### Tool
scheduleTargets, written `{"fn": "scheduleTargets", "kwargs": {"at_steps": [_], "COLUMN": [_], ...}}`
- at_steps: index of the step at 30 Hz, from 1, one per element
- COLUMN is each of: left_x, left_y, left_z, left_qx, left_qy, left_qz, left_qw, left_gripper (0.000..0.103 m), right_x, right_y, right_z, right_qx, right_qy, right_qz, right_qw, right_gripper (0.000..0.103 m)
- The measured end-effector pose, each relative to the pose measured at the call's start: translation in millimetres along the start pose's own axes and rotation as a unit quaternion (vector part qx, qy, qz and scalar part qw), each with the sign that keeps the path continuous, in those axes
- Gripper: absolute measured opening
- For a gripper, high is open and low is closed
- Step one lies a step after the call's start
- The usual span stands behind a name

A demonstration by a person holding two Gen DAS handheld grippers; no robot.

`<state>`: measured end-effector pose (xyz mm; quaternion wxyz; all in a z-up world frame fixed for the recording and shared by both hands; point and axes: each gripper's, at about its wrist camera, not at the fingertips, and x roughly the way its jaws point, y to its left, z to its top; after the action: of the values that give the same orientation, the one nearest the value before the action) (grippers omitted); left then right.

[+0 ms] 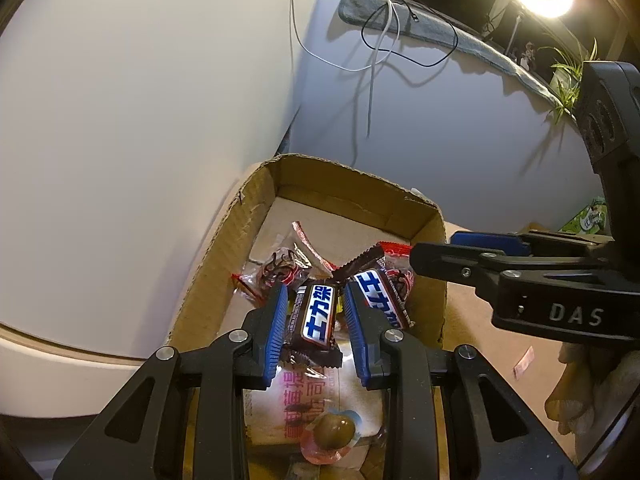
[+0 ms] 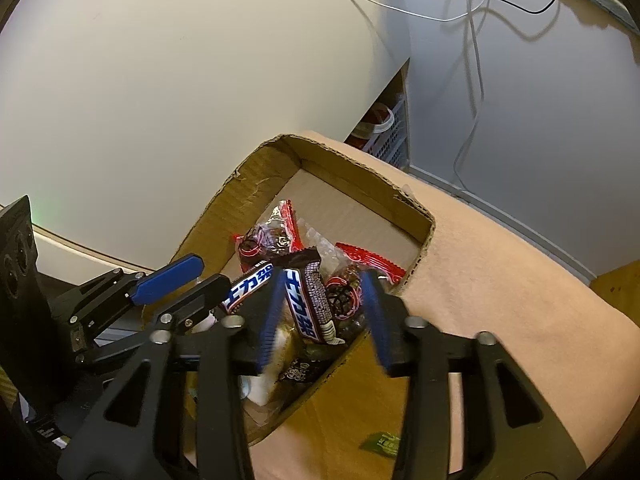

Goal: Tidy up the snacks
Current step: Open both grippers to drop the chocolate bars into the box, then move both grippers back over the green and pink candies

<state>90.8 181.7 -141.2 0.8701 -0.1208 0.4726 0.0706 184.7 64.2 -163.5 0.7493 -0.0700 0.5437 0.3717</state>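
Note:
A torn cardboard box [image 1: 224, 280] [image 2: 224, 216] holds a heap of snacks. My left gripper [image 1: 316, 316] is shut on a brown chocolate bar [image 1: 318, 312] with blue and white lettering, which stands tilted above the heap. From the right wrist view the left gripper [image 2: 212, 276] comes in from the left with that bar [image 2: 248, 286] at its tips. A second bar of the same kind [image 2: 308, 304] [image 1: 380, 296] lies on the heap between the pads of my right gripper [image 2: 324, 308], which is open. From the side, the right gripper [image 1: 432, 250] reaches over the box's right wall.
Red and clear wrapped candies [image 1: 280, 268] [image 2: 360, 264], a white packet with pink print [image 1: 304, 400] and a round brown sweet [image 1: 334, 432] also lie in the box. The box sits on a pink cloth [image 2: 500, 280]. A small green packet [image 2: 380, 442] lies on it. Cables [image 1: 376, 40] hang on the wall.

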Motion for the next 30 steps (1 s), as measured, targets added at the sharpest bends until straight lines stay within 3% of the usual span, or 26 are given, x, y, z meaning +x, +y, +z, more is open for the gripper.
{"fn": "scheduleTargets", "kwargs": {"at_steps": [1,8,20,30], "left_x": [-0.8,-9.2,-26.3,-30.4], "left_y": [0.0,-3.3,-36.4,-74.3], "left_z": [-0.3,-2.5,-18.9,-50.7], "left_qx": [0.001,0.005,0.031,0.060], "left_qy": [-0.001,-0.009,-0.012,0.017], "left_qz": [0.001,0.005,-0.024,-0.065], "left_qw": [1.0000,0.9999,0.9992,0.9960], "left_gripper": [0.028,0.035,0.039,0.039], "right_x": [-1.9,-14.1,-62.1,-94.8], "right_y": [-0.3,-1.6,-33.5,-86.9], "right_z": [-0.2,-3.4,-36.7,-103.1], "right_qx": [0.000,-0.002,0.007,0.018], "right_qy": [-0.003,-0.013,-0.041,-0.028], "right_qz": [-0.002,-0.008,-0.009,-0.039], "right_qw": [1.000,1.000,0.999,0.999], "right_gripper": [0.056,0.067,0.068,0.068]}}
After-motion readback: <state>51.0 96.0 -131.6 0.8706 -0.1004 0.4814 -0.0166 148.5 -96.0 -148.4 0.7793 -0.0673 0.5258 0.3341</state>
